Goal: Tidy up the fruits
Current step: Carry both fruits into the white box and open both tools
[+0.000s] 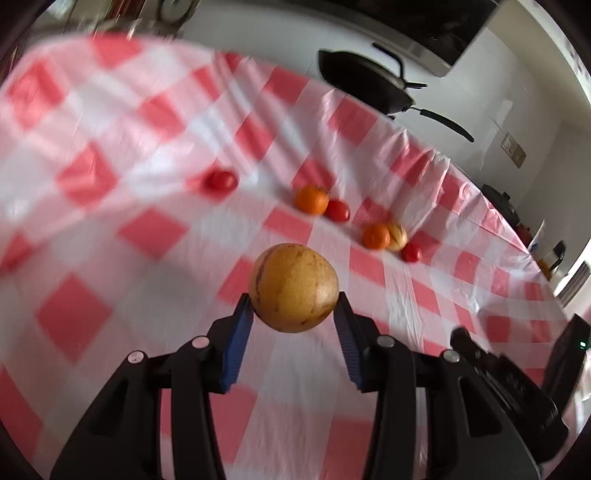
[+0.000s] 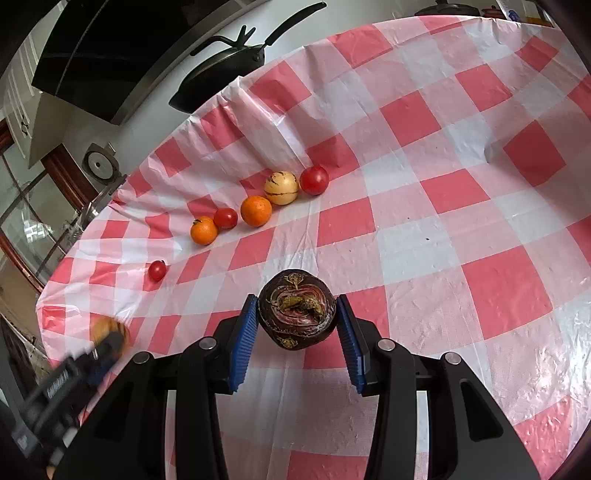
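Gripping a tan melon (image 1: 293, 288) above the checked counter (image 1: 424, 291), the left gripper (image 1: 294, 314) is seen with its blue fingers (image 1: 242, 325) pressed on both sides. A dark purple fruit (image 2: 296, 308) is clamped by the right gripper (image 2: 297, 325) in the same way. Beyond the melon, oranges (image 1: 311, 199), tomatoes (image 1: 337, 210) and a striped yellow fruit (image 1: 397, 236) are lined up on the counter.

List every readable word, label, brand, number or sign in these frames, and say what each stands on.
None can be read.
Left gripper: white lettering on its dark body, blurred, unreadable.
Wall plate: small marks, too small to read.
Packaging past the tablecloth: blue print, too small to read.
Fruits carry no labels.
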Available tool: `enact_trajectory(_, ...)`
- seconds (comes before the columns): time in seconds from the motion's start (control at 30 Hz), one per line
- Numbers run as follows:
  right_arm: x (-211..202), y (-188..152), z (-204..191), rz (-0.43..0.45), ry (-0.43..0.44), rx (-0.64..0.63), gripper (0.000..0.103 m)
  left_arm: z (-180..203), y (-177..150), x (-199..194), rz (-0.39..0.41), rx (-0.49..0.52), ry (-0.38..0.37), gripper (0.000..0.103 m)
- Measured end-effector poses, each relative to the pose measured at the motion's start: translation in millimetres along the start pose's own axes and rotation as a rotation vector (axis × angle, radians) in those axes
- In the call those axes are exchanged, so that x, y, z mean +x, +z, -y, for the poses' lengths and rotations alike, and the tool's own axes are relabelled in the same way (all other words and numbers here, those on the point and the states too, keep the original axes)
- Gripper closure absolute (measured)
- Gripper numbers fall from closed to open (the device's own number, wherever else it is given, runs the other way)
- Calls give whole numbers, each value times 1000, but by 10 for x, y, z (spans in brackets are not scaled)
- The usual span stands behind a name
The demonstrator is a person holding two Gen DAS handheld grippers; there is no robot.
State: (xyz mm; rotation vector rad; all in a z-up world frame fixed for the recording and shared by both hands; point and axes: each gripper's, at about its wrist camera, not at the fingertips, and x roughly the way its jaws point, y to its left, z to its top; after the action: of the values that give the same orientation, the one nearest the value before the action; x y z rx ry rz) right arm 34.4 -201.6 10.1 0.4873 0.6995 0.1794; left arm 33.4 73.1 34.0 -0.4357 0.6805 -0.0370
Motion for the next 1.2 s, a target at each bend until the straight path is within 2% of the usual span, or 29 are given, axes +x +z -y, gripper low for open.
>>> enact_trajectory(0.27,-95,-15,16,40,19,13,60,-38,-57,-97,34,18,12,58)
enact_trajectory(0.43,-267,-113,-20,44,84,34,60,-27,-79,-198,57,44,1,58)
enact_trajectory(0.53,-375,-227,-129,26,137,25,60,-65,-124,-395,104,71,1,58)
enact_trajectory(0.63,-456,-393,-284,-3,186,-2,60,-181,-225,-640,118,57,-7,58)
enact_trajectory(0.7,-492,-495,-384,-25,222,-15,60,-232,-332,-820,140,82,13,58)
enact_trajectory(0.83,-603,-677,-650,-59,300,-73,60,-374,-477,-1101,134,100,0,58)
enact_trajectory(1.2,-776,-1306,-1311,-156,383,-265,60,-1031,-783,-1837,182,128,119,58)
